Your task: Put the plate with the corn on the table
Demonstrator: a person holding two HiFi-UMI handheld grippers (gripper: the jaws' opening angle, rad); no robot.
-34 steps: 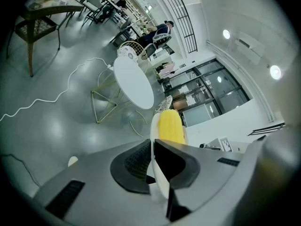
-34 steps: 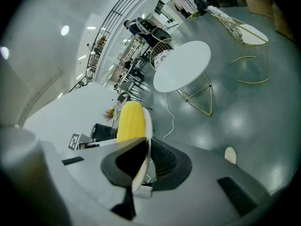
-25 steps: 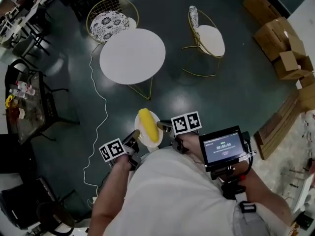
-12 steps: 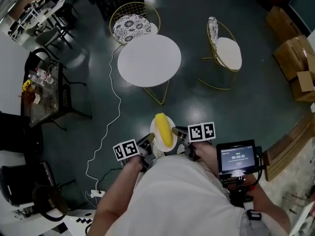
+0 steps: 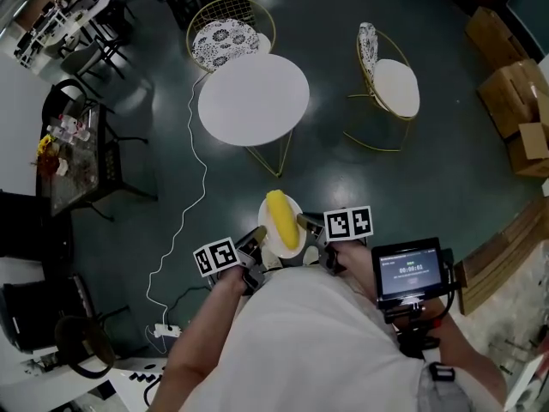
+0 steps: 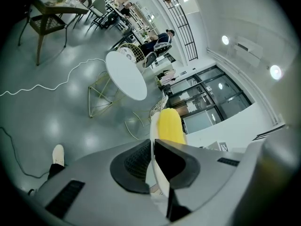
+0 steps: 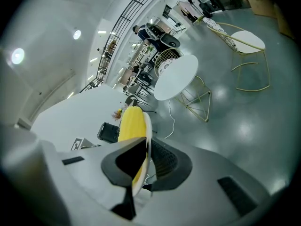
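The head view looks steeply down from above the person, and the round white bench (image 5: 253, 99) lies ahead, beyond the plate (image 5: 269, 230). The left gripper view rides close behind the left claw (image 6: 152, 147), clamped on the plate's rim, and faces the bench. The right gripper view does likewise behind the right claw (image 7: 146, 145). All three views share the bench, the plate and the corn (image 5: 281, 220).

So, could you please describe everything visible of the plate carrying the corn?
The plate is small, round, white and thin-rimmed. It is held roughly level in the air over the dark floor, short of the round white table. The left gripper is shut on its left edge, the right gripper on its right edge. A yellow corn cob lies along its middle.
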